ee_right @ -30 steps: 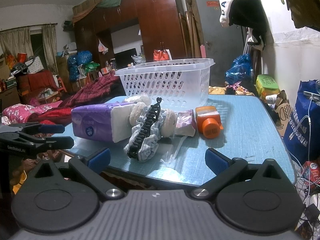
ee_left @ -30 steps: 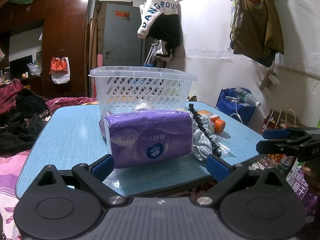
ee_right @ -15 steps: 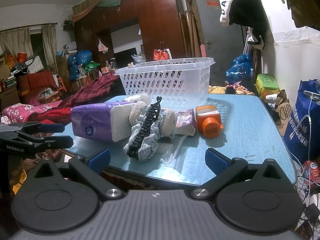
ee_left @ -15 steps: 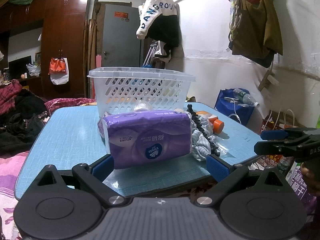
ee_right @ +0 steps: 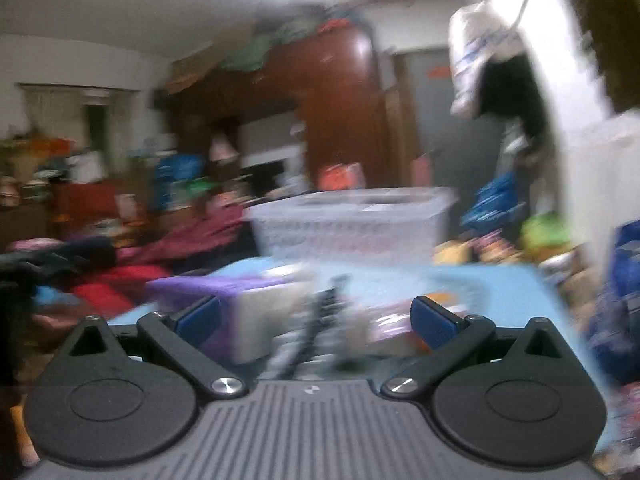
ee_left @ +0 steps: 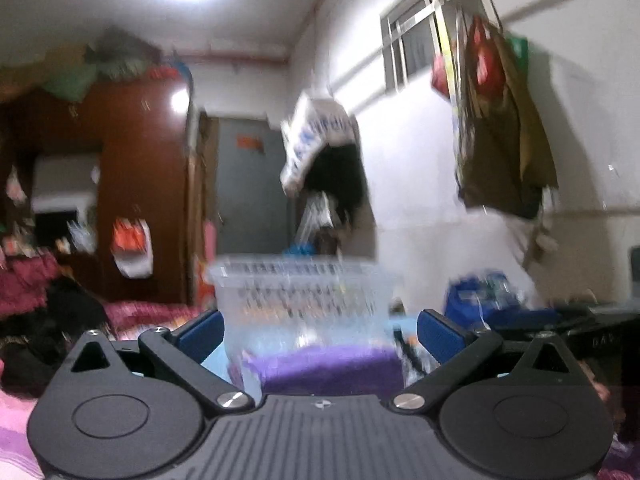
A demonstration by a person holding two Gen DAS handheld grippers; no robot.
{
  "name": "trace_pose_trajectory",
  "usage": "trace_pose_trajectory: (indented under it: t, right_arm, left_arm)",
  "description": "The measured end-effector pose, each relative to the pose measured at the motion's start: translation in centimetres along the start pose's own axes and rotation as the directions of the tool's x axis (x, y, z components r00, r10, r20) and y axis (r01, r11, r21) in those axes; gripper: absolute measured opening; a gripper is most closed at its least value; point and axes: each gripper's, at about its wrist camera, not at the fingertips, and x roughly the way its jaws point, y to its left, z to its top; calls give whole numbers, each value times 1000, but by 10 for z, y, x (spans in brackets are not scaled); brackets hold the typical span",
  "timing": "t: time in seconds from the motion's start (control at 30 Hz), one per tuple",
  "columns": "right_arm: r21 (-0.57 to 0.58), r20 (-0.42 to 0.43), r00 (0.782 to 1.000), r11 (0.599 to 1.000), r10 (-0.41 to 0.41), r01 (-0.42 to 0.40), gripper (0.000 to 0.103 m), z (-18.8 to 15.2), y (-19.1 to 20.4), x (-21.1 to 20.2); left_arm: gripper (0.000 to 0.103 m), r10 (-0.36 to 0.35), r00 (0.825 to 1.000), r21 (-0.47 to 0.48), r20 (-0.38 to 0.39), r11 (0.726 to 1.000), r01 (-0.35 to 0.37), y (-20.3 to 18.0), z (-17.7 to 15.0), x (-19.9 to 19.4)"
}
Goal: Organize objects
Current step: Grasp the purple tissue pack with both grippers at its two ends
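Note:
Both views are motion-blurred. A purple tissue pack (ee_left: 324, 368) lies on the blue table (ee_right: 500, 296), right in front of my open left gripper (ee_left: 318, 334); behind it stands the white lattice basket (ee_left: 300, 300). In the right wrist view the tissue pack (ee_right: 208, 300) is at left, a black hair claw on a grey scrunchie (ee_right: 316, 328) lies between the fingers of my open right gripper (ee_right: 314, 320), and the basket (ee_right: 352, 228) stands behind. Neither gripper holds anything. The other gripper shows dark at the right edge (ee_left: 592, 320).
A brown wardrobe (ee_left: 132, 184) and grey door (ee_left: 248, 196) stand behind the table. Clothes and bags hang on the white wall (ee_left: 504, 140) at right. Piled bedding (ee_right: 132, 264) lies left of the table, and a blue bag (ee_left: 480, 300) to its right.
Both cameras have tilted sharply upward, so the ceiling light now shows and the table objects sit low in frame. Both grippers remain open and nothing was picked up.

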Motion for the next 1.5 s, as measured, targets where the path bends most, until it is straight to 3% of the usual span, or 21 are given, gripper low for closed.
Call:
trace_pose_trajectory:
  t: [0.07,0.2,0.27,0.47,0.57,0.73,0.93,1.07,1.13,1.27,1.5]
  right_arm:
    - [30,-39,996,996,84,-83,103,-2,5,12]
    - [-29,-49,995,996,83,-85,103,-7,20,24]
    - [-29,-43,994,994,104,-105,103,-9,22,26]
    - [-42,-46,986,986,158,-160,103,-11,29,36]
    - [-39,-61,982,982,181,-184,100,-12,25,39]
    - [-55,-80,975,976,206,-210,86,-13,24,43]
    - [-38,-116,966,971,231,-237,67,-14,18,53]
    - [-27,-123,964,970,236,-241,66,-15,14,55]
    - [-19,-129,961,969,243,-247,64,-15,11,57]
    - [-54,-136,967,973,214,-223,55,-16,14,57]
    - [-104,-62,971,967,229,-234,54,-7,25,35]
  left_arm:
    - [103,-25,998,-29,-56,999,23,9,-1,10]
    - [103,3,994,-64,-108,998,-10,28,-9,20]
    - [103,-50,989,-122,-139,992,33,40,-14,24]
    - [103,-77,985,-92,-156,994,63,43,-24,32]
    - [101,-126,981,-107,-149,988,110,50,-28,33]
    - [91,-163,978,-99,-131,984,150,56,-32,32]
    - [73,-253,959,-111,-130,965,239,65,-40,41]
    - [67,-273,951,-135,-143,958,255,71,-46,53]
    - [58,-286,946,-153,-154,953,263,73,-50,59]
    - [56,-247,956,-116,-155,966,231,65,-52,59]
    - [54,-190,977,-56,-94,981,186,49,-36,36]
